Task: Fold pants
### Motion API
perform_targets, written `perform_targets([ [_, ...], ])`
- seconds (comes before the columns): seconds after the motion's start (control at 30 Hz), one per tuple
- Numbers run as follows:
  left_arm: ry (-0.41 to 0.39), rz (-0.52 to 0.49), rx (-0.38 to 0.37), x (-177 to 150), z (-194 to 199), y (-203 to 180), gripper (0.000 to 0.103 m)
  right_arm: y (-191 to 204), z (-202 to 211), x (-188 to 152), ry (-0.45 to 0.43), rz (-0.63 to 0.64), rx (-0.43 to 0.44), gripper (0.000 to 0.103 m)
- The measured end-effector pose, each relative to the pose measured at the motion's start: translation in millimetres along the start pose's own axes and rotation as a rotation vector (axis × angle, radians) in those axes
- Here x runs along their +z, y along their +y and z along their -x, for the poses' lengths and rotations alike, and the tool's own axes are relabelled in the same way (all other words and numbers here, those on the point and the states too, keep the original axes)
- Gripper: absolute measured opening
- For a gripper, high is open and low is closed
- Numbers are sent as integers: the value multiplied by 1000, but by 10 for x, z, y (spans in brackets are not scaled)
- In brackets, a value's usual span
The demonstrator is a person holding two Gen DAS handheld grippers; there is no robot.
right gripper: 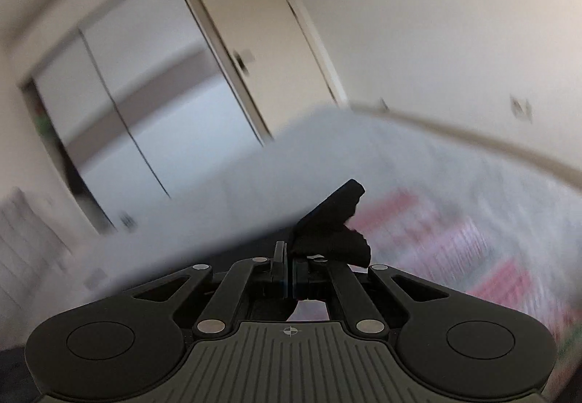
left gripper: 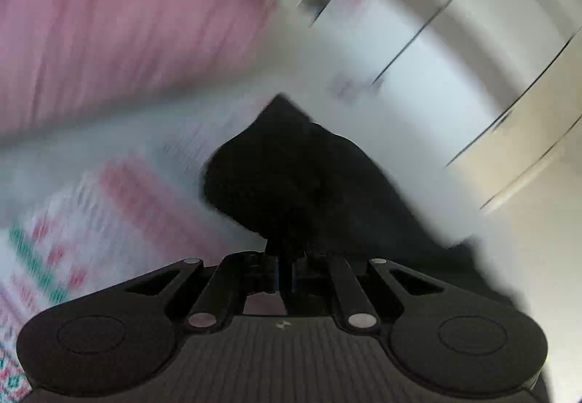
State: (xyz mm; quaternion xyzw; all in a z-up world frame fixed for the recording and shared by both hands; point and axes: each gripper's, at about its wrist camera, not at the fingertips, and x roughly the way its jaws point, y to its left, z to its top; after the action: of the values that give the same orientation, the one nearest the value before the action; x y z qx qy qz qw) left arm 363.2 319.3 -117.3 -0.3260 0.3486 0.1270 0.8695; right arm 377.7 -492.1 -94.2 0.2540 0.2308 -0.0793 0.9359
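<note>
left gripper [left gripper: 285, 257] and right gripper [right gripper: 289, 268] pinch black pants [left gripper: 291, 177]; only right shows door [right gripper: 269, 39].

Ahead of the left gripper [left gripper: 285, 257], a bunched mass of black pants [left gripper: 291, 177] rises from its closed jaws and fills the middle of the left wrist view. To its left the patterned bed cover [left gripper: 91, 221] lies bare and open, with pink fabric [left gripper: 127, 21] beyond. On the right, white wardrobe doors [left gripper: 491, 57] close that side. The right gripper [right gripper: 287, 268] pinches a smaller fold of the pants, with bare bed cover ahead and right, bounded by the wall [right gripper: 436, 21].
</note>
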Motion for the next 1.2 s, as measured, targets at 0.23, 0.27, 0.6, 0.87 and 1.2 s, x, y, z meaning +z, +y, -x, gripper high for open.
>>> perform_targets([
  [0.23,67,-56,59,-391,-300,375,0,-678,-445,-1036,249,-42,-157,1],
  [0.27,62,-67,57,-364,-248,354,0,-709,-402,-1053,241,-50,-149,1],
  [0.6,42,-101,-6,-461,-25,414,0,-533,0,-780,104,-50,-110,1],
  [0.87,91,-75,10,-385,-149,415,67,-785,-312,-1034,233,-102,-176,12],
  [1.2,46,-167,21,-193,-85,439,51,-117,155,-795,99,312,-394,76],
])
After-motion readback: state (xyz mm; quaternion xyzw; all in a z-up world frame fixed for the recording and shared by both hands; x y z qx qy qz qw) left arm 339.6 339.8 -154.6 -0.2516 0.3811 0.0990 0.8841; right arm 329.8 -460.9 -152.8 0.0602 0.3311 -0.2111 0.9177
